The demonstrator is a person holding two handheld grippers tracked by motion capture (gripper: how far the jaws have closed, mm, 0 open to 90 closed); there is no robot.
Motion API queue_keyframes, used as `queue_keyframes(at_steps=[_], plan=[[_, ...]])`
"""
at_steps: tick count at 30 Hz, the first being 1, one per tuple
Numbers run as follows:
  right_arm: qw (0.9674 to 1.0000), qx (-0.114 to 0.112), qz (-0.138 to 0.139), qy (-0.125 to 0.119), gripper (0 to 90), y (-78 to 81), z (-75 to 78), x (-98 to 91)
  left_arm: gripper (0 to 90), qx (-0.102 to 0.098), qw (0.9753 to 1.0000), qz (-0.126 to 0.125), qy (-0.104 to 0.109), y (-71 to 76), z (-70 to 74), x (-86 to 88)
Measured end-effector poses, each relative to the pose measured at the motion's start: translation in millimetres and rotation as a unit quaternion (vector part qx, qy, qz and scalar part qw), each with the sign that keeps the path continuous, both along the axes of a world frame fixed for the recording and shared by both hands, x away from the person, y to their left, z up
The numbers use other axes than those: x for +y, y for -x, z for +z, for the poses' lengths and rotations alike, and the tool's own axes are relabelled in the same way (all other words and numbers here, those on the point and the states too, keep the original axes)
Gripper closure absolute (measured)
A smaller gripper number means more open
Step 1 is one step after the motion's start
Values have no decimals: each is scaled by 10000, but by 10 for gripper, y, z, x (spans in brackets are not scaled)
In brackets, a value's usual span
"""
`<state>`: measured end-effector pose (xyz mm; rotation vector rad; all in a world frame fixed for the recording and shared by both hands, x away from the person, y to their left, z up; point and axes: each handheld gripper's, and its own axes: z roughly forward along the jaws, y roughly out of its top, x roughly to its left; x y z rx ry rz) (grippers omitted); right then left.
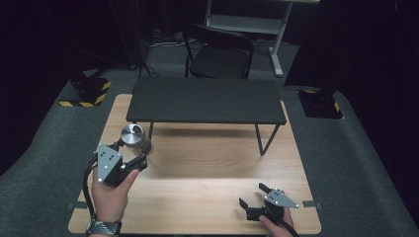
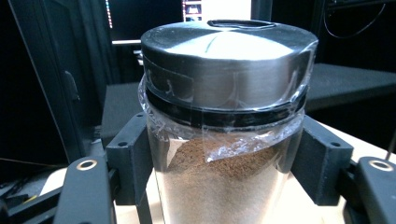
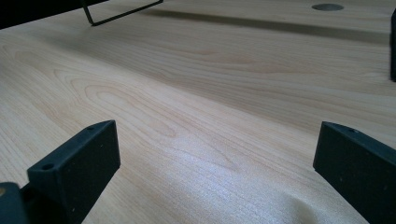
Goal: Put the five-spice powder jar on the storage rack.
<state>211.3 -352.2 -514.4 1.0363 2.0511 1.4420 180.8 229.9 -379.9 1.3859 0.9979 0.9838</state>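
A clear jar (image 1: 133,136) with a shiny metal lid stands near the left side of the wooden table (image 1: 212,163). Close up in the left gripper view, the jar (image 2: 224,140) holds brown powder and has plastic film tucked under its lid. My left gripper (image 1: 141,149) has a black jaw pressed on each side of the jar's glass body (image 2: 224,186). My right gripper (image 1: 252,195) rests low at the table's front right, open, and its jaws (image 3: 217,158) have only bare wood between them.
A low black shelf on thin wire legs (image 1: 205,101) stands across the back half of the table. Behind the table is a black folding chair (image 1: 220,54). Yellow-and-black striped bases (image 1: 86,91) (image 1: 320,103) sit on the floor at both sides.
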Motion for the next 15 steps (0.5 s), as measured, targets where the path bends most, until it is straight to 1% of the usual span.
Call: queue_keyframes(at_steps=[3, 4, 5, 8, 11, 12, 13, 15], plan=[[10000, 1, 1, -4, 5, -1, 0, -1, 309, -28, 10000, 12, -30, -64, 81, -30], [10000, -1, 3, 1, 5, -1, 0, 0, 309, -45, 10000, 20, -79, -114, 132, -61], [10000, -1, 3, 1, 5, -1, 0, 0, 309, -45, 10000, 20, -79, -114, 132, -61], [10000, 10, 3, 20, 4, -2, 6, 9, 309, -45, 10000, 22, -43, -202, 196, -115], [10000, 0, 6, 22, 4, -1, 4, 9, 309, -89, 9999, 23, -107, -338, 304, -198], [10000, 0, 6, 22, 4, -1, 4, 9, 309, -89, 9999, 23, -107, -338, 304, -198], [10000, -4, 4, 16, 5, 0, 3, 7, 309, -101, 9999, 21, -120, -370, 334, -217], [10000, -13, 14, 15, 5, 1, 1, 5, 309, -137, 9997, 45, -177, -496, 446, -299]])
